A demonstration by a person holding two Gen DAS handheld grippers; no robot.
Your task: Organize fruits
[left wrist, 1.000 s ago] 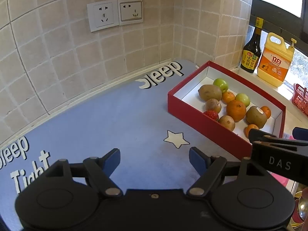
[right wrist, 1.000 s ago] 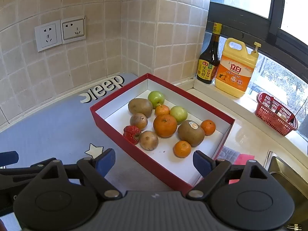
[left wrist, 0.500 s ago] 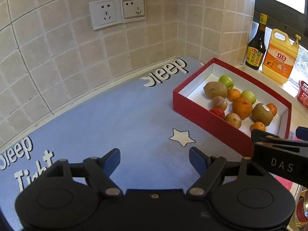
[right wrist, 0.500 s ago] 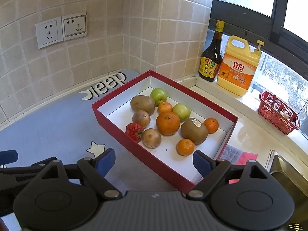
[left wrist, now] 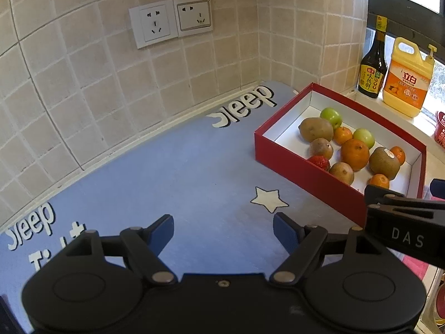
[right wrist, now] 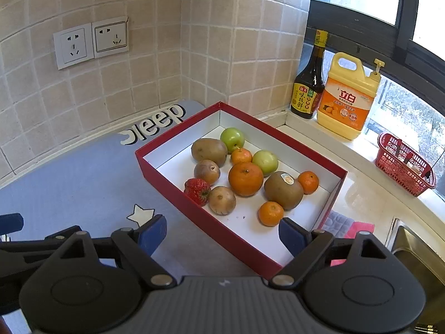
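Red-walled cardboard box (right wrist: 281,136) ahead of the right gripper (right wrist: 222,232) keeps every fruit corralled: kiwis, oranges, green apples, strawberry (right wrist: 197,190). Both grippers hover empty, fingers spread; the left gripper (left wrist: 224,232) faces bare blue mat (left wrist: 155,172), box beyond its right finger.

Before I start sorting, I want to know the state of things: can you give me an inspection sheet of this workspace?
Surface: blue mat printed "Sleep", white star.
Job's things: red box holding strawberry, large orange, stickered kiwi, green apples and small oranges.
Clutter: sauce bottle, detergent jug, red basket on the sill.
Grippers: left gripper and right gripper open, empty.
Cables: nothing seen.
Surroundings: tiled wall, wall sockets, window.
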